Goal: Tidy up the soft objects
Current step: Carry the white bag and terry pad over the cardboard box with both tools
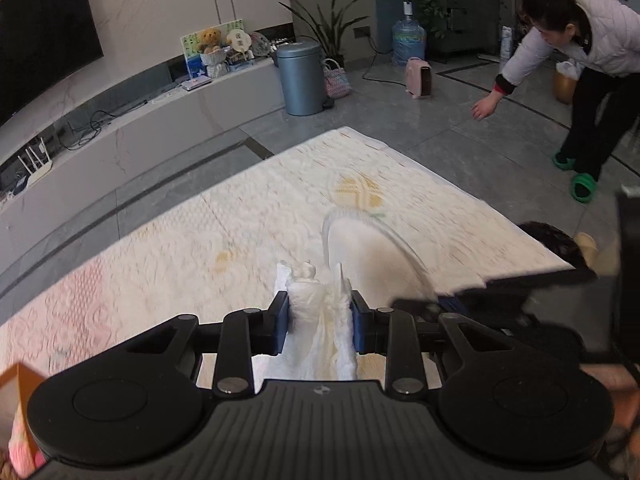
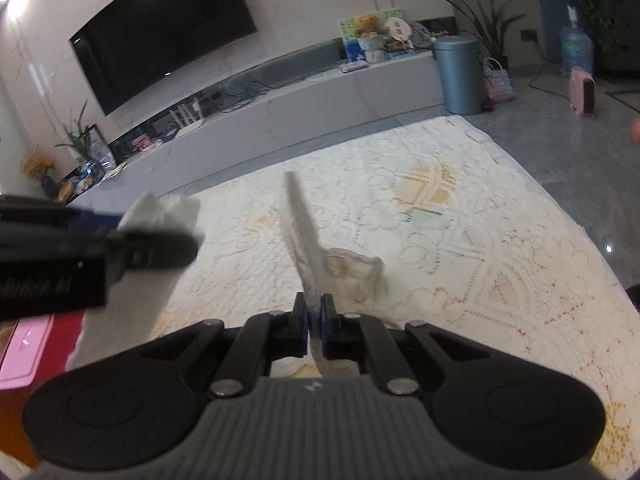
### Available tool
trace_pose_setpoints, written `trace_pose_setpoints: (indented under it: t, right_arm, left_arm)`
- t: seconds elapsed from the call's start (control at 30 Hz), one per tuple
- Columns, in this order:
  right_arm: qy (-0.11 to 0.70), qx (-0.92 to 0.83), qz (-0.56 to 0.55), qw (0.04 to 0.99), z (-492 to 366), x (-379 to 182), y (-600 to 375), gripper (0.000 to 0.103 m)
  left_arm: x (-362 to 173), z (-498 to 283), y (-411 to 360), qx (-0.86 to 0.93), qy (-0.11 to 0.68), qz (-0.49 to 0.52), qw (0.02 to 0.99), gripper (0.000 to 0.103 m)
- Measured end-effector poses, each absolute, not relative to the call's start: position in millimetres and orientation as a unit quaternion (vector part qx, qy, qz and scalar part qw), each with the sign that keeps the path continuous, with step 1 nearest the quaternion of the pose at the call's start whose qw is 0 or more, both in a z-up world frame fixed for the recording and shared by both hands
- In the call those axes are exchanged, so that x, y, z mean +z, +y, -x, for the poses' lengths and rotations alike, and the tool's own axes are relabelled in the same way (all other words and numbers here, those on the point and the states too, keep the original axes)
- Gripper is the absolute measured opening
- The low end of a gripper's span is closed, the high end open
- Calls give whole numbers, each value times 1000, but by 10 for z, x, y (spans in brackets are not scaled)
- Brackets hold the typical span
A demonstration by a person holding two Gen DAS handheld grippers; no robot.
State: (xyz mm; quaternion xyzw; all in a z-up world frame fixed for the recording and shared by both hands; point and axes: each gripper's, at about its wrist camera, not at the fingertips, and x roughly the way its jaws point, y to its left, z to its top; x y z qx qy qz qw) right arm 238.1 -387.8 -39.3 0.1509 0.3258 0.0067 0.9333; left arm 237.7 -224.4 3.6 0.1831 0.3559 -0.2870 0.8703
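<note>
- Closest in, the left gripper (image 1: pixel 320 320) has its blue pads pressed into a bunched white soft item (image 1: pixel 320 312), a crumpled, padded thing that looks like a folded diaper; it fills the gap between the jaws and hangs down toward the handle.
- The right gripper (image 2: pixel 314 320) has its jaws squeezed nearly together on a thin clear plastic bag (image 2: pixel 344 276). A narrow strip of the bag sticks up past the fingertips and the rest slumps to the right, blurred.
- In the right wrist view the left gripper (image 2: pixel 160 246) reaches in from the left edge with the white bundle (image 2: pixel 164 210) poking out beyond its tip, held above the cloth.
- In the left wrist view the bag's curved clear edge (image 1: pixel 372 248) shows just right of the white bundle, and the right gripper (image 1: pixel 460 300) comes in dark and blurred from the right.
- Under both lies a cream lace cloth (image 2: pixel 460 240) spread over the surface, with a yellow flower pattern (image 2: pixel 428 184) woven in.
- At the lower left, a pink and red box (image 2: pixel 28 344) sits beside the cloth.
- Beyond the cloth is grey tiled floor (image 1: pixel 420 120), with a blue-grey pedal bin (image 1: pixel 300 76) and a pink heater (image 1: pixel 419 77) standing on it.
- A person in a pale quilted jacket (image 1: pixel 592 40) bends forward on the far right, one hand (image 1: pixel 482 110) reaching down.
- Against the far wall runs a low marble TV bench (image 2: pixel 320 92) with a teddy bear (image 2: pixel 366 24) on it, and a large dark television (image 2: pixel 160 32) above.
</note>
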Motion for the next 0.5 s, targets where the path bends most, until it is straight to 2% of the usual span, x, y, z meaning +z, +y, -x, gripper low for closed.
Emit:
trace_pose_setpoints:
  t: [0.3,0.5]
  right_arm:
    - [338,83,-94,933,-2020,-158,-3405,2]
    - [356,113,-70,925,-1789,-20,-3215,2]
  left_arm:
    - [193,-1724,-1769,-315,321,-180,875,34]
    - [221,-1557,-1289,-311,312,-128,889,34]
